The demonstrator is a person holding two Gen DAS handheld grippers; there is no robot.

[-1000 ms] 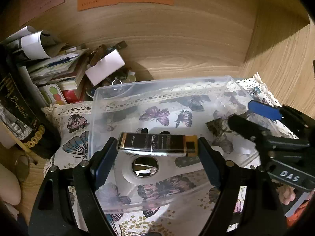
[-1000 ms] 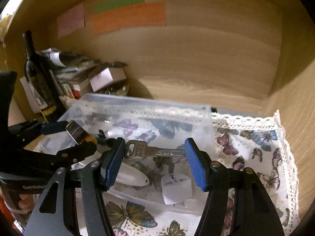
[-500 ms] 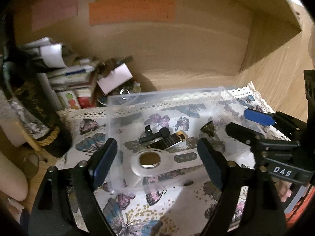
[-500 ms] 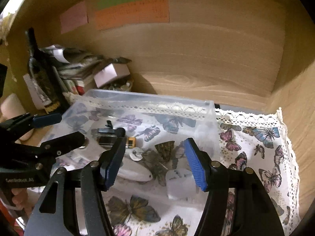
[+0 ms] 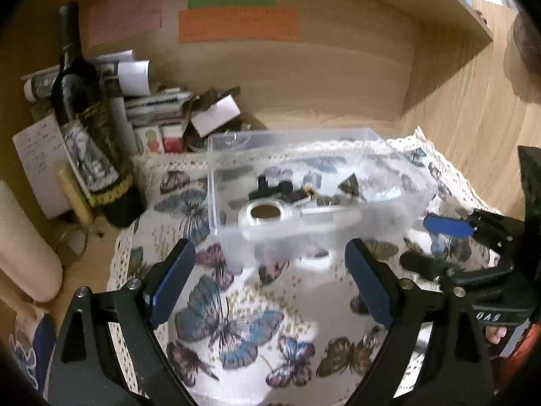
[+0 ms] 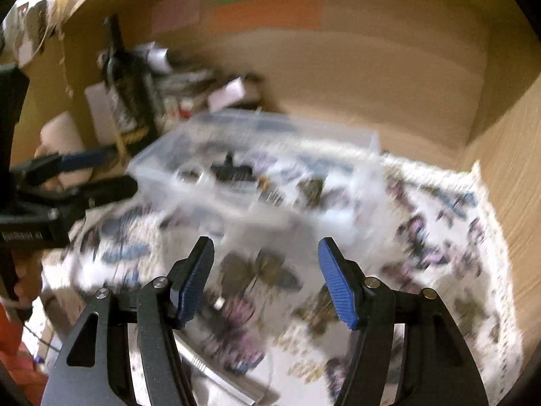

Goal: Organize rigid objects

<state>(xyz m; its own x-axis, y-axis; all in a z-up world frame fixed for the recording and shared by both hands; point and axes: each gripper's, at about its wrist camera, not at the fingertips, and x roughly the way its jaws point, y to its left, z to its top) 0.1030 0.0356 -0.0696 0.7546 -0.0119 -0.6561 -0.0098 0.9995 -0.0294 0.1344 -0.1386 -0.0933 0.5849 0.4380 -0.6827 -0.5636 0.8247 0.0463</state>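
Observation:
A clear plastic box (image 5: pixel 216 182) stands on a butterfly cloth (image 5: pixel 236 318) in a wooden alcove. Inside it lie a white oval device with a round metal disc (image 5: pixel 267 210), a black-and-gold lighter (image 5: pixel 301 195), a small black part (image 5: pixel 270 186) and other small items. My left gripper (image 5: pixel 270 277) is open and empty, in front of the box. My right gripper (image 6: pixel 267 277) is open and empty, also in front of the box (image 6: pixel 365 155); its view is blurred. The right gripper shows at the right of the left wrist view (image 5: pixel 436 247).
A dark wine bottle (image 5: pixel 91 128) stands at the left with papers, small boxes and clutter (image 5: pixel 162 108) behind it. Coloured paper notes (image 5: pixel 236 23) hang on the back wall. A wooden side wall (image 5: pixel 473 108) rises at right. A thin metal tool (image 6: pixel 219 379) lies on the cloth.
Both grippers opened and let go: the lighter and the key dropped into the box. Both grippers then drew back from the box toward the front of the cloth.

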